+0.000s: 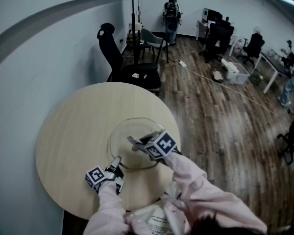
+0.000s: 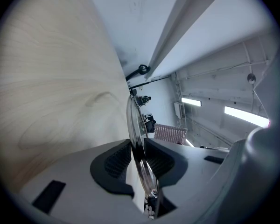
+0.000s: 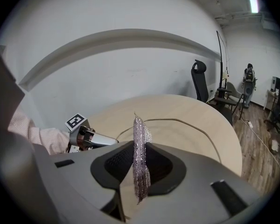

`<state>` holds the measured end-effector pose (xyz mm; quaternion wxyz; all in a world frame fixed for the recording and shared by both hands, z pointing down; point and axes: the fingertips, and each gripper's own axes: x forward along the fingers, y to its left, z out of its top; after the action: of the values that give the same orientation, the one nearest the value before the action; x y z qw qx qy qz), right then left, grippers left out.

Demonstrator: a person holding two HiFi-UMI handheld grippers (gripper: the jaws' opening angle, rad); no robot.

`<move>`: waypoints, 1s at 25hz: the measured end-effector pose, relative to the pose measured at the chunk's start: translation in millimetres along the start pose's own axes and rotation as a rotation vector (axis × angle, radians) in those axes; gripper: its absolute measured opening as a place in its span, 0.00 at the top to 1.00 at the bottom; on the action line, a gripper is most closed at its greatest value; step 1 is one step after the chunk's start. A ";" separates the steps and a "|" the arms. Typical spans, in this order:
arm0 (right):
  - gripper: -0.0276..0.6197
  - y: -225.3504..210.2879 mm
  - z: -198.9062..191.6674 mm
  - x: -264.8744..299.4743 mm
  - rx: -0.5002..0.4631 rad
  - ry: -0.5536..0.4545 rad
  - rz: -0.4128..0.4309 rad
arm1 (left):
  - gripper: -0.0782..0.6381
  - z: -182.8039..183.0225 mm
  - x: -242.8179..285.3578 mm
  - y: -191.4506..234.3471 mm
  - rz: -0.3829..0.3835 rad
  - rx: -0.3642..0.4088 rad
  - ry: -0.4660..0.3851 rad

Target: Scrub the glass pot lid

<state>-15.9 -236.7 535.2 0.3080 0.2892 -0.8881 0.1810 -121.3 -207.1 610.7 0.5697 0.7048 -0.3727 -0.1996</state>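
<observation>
The left gripper [image 1: 117, 163] is clamped on the rim of the glass pot lid [image 1: 123, 131]. The right gripper [image 1: 133, 142] pinches a sparkly scrubber [image 3: 139, 157]. Best hold the lid steady and rub gently all over.

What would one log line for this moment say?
Left claw: shut on rim of clear round glass pot lid | Right claw: shut on silvery mesh scrub cloth, over lid | Scene: round pale wooden table

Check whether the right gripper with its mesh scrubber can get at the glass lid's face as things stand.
Probably yes: the right gripper hovers over the glass lid, whose face is uncovered; the left gripper only pinches its near rim.
</observation>
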 end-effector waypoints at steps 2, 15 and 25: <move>0.82 -9.2 0.9 -2.2 0.014 -0.008 -0.014 | 0.77 0.0 0.8 0.8 -0.001 -0.002 0.000; 0.82 -65.6 2.6 -19.4 -0.101 0.021 -0.231 | 0.77 1.4 0.6 2.9 -0.008 -0.015 -0.012; 0.82 -69.8 -17.2 -13.0 -0.293 0.203 -0.292 | 0.77 3.2 3.3 1.6 -0.014 -0.017 -0.013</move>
<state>43.7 -276.5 549.6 0.4576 0.3470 -0.8180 0.0318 -121.9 -211.8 611.8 0.5720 0.7011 -0.3698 -0.2113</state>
